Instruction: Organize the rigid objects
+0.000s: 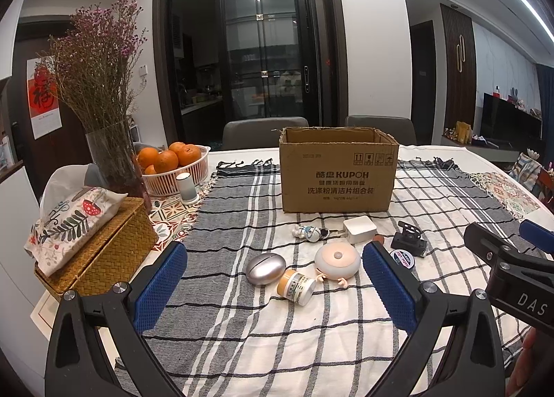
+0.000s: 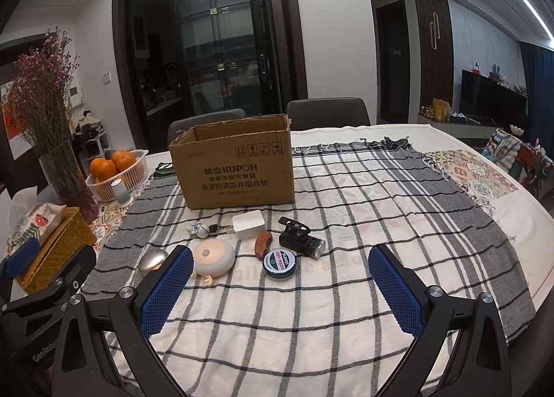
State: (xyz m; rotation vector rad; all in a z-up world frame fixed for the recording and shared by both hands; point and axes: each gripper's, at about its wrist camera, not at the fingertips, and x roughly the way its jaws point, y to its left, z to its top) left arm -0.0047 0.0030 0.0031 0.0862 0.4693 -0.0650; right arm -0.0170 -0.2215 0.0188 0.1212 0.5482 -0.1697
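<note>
On checked cloth: 1 open cardboard box, 8 small items before it, including 1 silver egg-shaped case; left gripper and right gripper both spread wide, empty.

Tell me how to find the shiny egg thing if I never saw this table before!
Start at the big cardboard box standing on the checked tablecloth. Come toward the camera, past the tiny astronaut figure, to the small things lying in front of the box. The silver egg-shaped case lies farthest left, beside a tipped-over jar, and is the only smooth metallic one.
</note>
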